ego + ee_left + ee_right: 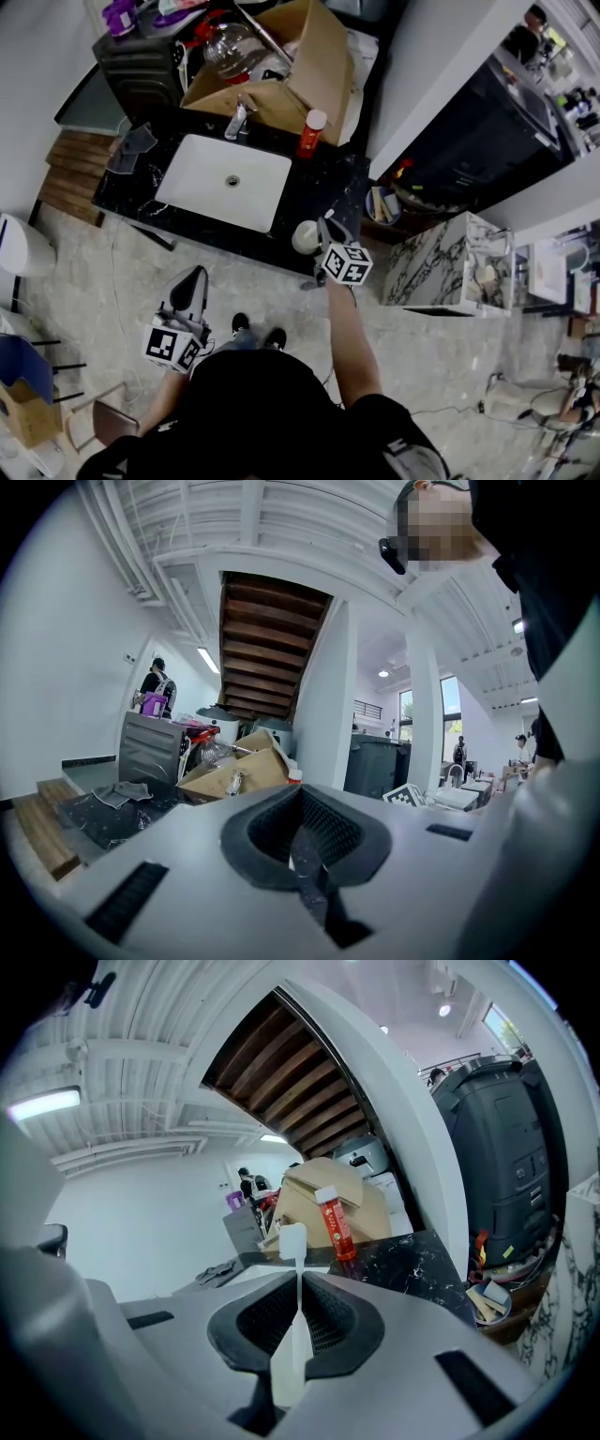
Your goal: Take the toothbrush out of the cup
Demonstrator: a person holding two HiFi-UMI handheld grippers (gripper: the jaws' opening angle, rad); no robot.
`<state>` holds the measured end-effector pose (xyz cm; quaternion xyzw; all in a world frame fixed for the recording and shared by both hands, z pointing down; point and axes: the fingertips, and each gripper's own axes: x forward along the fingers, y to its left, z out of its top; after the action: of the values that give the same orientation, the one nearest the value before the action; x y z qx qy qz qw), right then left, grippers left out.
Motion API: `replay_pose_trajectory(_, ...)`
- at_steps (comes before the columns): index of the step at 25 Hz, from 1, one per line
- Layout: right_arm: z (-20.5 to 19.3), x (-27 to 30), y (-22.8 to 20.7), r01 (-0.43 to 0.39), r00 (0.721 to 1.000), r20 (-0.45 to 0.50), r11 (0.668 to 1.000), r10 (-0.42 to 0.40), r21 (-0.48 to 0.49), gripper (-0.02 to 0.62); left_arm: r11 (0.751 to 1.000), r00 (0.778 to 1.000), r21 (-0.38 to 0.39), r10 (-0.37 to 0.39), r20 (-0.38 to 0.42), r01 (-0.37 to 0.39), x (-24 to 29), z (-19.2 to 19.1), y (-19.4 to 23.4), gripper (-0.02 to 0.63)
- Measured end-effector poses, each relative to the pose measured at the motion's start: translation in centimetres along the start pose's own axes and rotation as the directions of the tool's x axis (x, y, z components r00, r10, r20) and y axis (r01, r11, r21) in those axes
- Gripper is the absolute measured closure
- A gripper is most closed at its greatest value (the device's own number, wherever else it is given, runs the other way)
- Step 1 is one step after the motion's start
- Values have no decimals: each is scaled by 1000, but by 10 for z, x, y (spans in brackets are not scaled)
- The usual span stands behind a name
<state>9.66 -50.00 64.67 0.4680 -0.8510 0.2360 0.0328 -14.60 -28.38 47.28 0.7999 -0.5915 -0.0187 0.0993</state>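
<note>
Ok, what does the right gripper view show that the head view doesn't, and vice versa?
Only the right gripper view: a white toothbrush pinched between the right gripper's jaws, bristle head poking past them. Only the head view: the cup beside the sink, and the left gripper held low, off the counter. Both: the red bottle, the cardboard box and the black counter.

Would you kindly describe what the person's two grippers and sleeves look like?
Both the left gripper and right gripper have grey bodies, black ribbed pads and a white cube bearing black square markers. The person wears a black short-sleeved top.
</note>
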Motion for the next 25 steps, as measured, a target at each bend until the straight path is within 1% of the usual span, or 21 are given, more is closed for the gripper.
replay_pose_trajectory(4, 17, -15, 11, -6, 999, 49, 1000, 6, -11, 568, 1000, 1000, -1, -10, 10, 10, -1, 2, 0, 601)
replay_pose_trajectory(8, 47, -40, 30, -19, 992, 123, 999, 24, -36, 568, 1000, 999, 2, -25, 24, 25, 1, 5, -1, 601)
replay_pose_trajectory(14, 98, -94, 65, -46, 967, 246, 995, 66, -87, 568, 999, 997, 10, -54, 48, 53, 6, 12, -2, 601)
replay_pose_trajectory(19, 123, -140, 93, -82, 948, 294, 987, 120, -140, 568, 997, 995, 4, -82, 65, 82, 9, 19, -9, 601)
replay_pose_trajectory(22, 134, -168, 106, -77, 937, 326, 985, 124, -155, 568, 995, 993, -4, -96, 66, 97, 9, 24, -13, 601)
replay_pose_trajectory(25, 142, -195, 115, -50, 926, 362, 986, 106, -161, 568, 994, 991, -8, -110, 75, 111, 9, 32, -17, 601)
